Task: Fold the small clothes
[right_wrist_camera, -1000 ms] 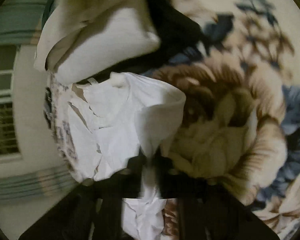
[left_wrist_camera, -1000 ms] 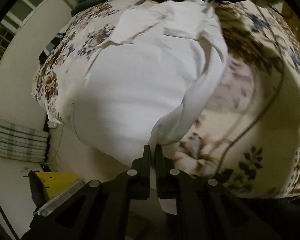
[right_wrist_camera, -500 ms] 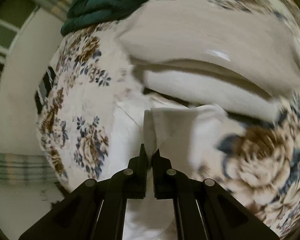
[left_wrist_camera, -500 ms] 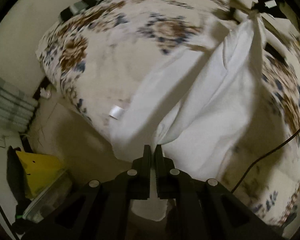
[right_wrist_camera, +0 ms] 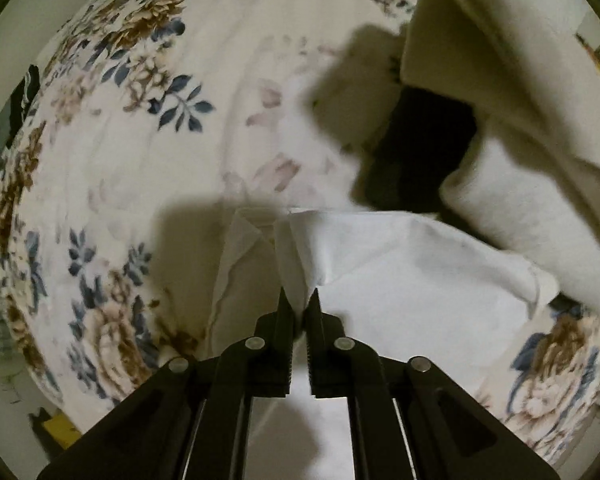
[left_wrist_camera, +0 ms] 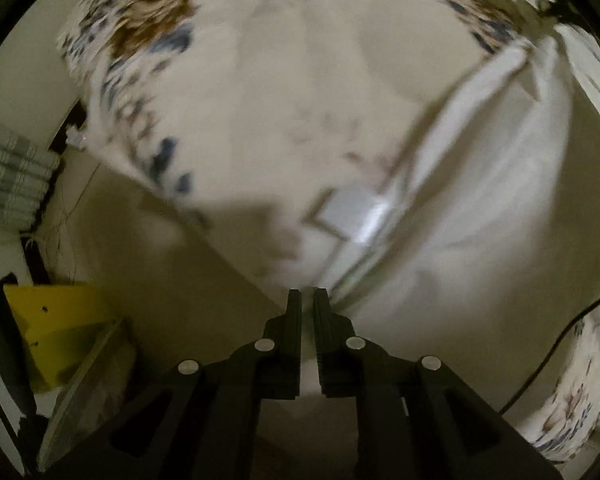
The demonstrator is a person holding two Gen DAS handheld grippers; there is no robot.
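Fingers of the left gripper [left_wrist_camera: 307,300] stand a narrow slit apart, having just eased open, with pale cloth running through the gap; whether the pads still pinch it cannot be told. Those of the right gripper [right_wrist_camera: 299,300] have likewise just parted slightly, and a fold of the white garment [right_wrist_camera: 400,264] passes between their tips, apparently still caught. Both point straight down at the floral bed cover [right_wrist_camera: 148,152]. The garment lies on the bed ahead and to the right of each pair of fingers, its long edge [left_wrist_camera: 440,152] slanting from the left tips toward the upper right, so the coming fold probably runs across that line. Only the right view shows the stack of pale folded cloth [right_wrist_camera: 516,208] beyond; only the left view shows the yellow box [left_wrist_camera: 56,320] on the floor.
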